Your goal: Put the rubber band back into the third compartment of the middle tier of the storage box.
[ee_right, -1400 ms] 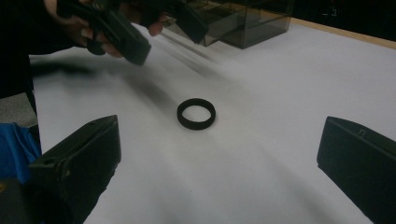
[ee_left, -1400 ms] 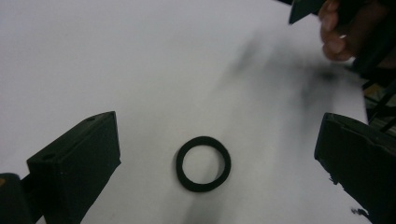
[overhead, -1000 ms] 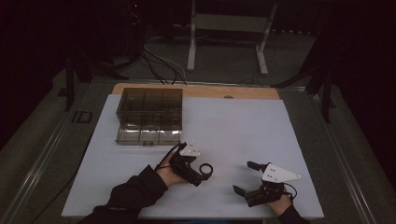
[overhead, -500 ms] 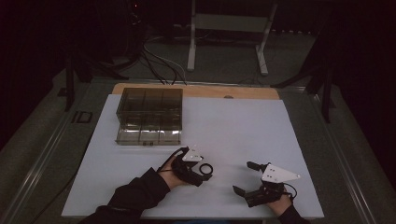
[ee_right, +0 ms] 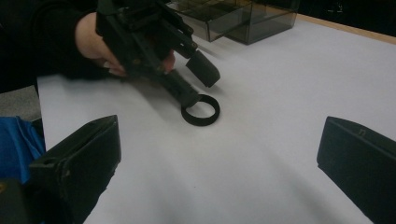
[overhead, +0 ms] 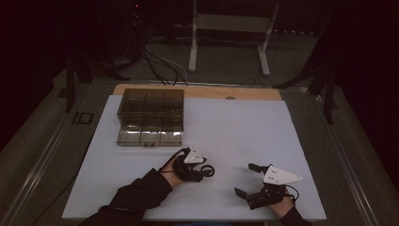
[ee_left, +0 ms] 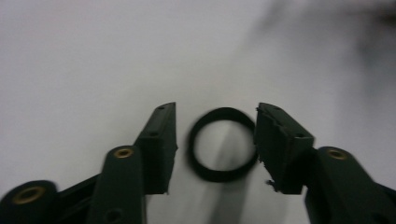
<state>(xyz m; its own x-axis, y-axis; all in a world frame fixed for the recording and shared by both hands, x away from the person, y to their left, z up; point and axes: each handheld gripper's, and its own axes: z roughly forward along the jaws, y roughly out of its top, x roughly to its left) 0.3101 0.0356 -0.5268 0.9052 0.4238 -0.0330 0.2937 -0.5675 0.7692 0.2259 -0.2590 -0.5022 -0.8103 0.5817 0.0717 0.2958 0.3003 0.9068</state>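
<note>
Counter (overhead: 263,127): white sheet over a wooden top, set in a dark room with a metal stand (overhead: 230,28) and cables (overhead: 160,61) on the floor at twelve o'clock. Smoked compartment box (overhead: 150,115) sits at ten o'clock, near the far edge. Wide bare sheet lies at two o'clock. Black ring (ee_left: 223,143) lies flat near the front edge, between the left tool's (ee_left: 215,140) jaws, which have just been closing; one jaw touches it, the other stands clear. Right tool (overhead: 245,179) at five o'clock, jaws wide, holding nothing.
</note>
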